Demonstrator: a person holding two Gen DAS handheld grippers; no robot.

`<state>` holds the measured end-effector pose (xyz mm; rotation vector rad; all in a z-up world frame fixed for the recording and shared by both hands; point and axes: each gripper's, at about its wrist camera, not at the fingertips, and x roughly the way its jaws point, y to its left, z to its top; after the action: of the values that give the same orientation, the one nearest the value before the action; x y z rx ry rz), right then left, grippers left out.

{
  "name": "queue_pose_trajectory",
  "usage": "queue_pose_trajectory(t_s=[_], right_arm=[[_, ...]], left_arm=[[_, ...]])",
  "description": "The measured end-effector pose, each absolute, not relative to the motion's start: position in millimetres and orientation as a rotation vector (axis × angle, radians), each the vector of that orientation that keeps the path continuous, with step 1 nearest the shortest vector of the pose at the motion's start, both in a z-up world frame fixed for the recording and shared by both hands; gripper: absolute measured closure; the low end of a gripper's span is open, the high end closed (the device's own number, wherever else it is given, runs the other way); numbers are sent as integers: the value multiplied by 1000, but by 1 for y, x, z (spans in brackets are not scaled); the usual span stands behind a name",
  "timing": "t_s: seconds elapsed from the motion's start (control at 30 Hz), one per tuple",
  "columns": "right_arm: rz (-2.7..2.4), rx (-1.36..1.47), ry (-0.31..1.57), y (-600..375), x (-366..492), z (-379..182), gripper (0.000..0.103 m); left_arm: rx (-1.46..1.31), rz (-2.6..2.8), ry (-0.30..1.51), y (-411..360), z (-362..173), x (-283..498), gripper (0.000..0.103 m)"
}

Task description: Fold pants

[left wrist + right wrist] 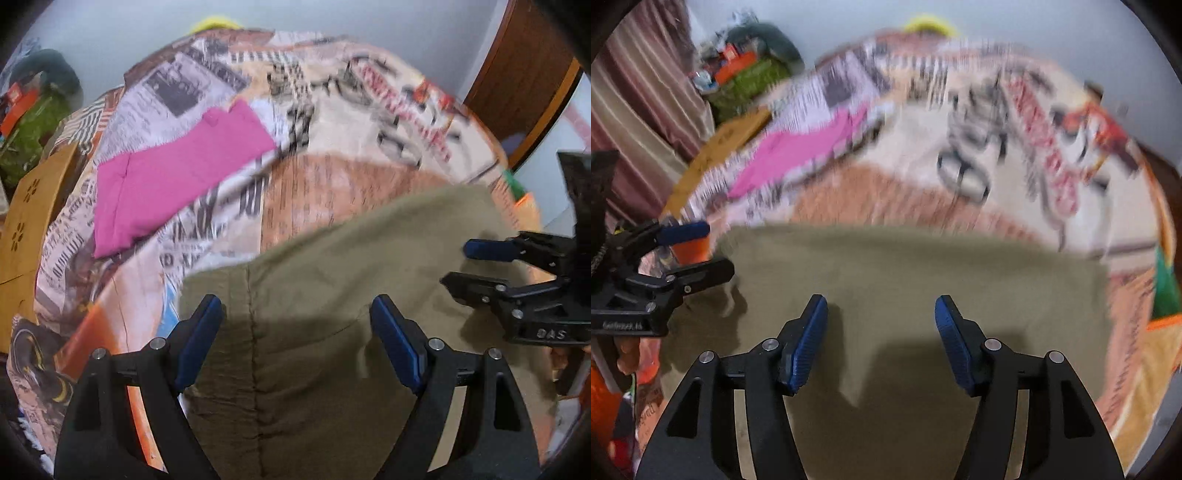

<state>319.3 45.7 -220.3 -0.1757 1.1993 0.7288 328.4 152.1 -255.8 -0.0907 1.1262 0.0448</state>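
Right under both tools lie the olive pants, spread flat on the near part of the bed with their far edge running crosswise. The left gripper stands wide apart over them, nothing between its blue pads, a long seam running straight away from it just inside its left finger. The right gripper is just as wide and empty, the cloth filling its whole view below. Each hangs over its own half of the cloth, neither plainly nearer, so I would guess the long axis runs side to side between them. On the right gripper's body, seen from the left wrist, I can make out "DAS"; the lettering on the other is too blurred. Beyond, on the newspaper-print bedsheet, whose print is unreadable, lies a pink cloth, well apart from the pants
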Motion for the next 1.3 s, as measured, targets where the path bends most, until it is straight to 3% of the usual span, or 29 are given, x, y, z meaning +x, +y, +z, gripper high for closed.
queue_pose_trajectory(t_s=[0.13,0.9,1.03,1.3], right_arm=[[731,-246,1203,44,301,-236,46],[647,-242,1100,-26,208,-216,44],[616,-224,1112,-37,195,-215,34],[555,-125,1131,-67,175,-214,33]], left_arm=[[-32,63,1125,144,-272,315,19],[-77,98,1078,132,-253,220,19],[-86,105,1077,132,-252,207,19],[-98,132,1056,130,-250,182,18]])
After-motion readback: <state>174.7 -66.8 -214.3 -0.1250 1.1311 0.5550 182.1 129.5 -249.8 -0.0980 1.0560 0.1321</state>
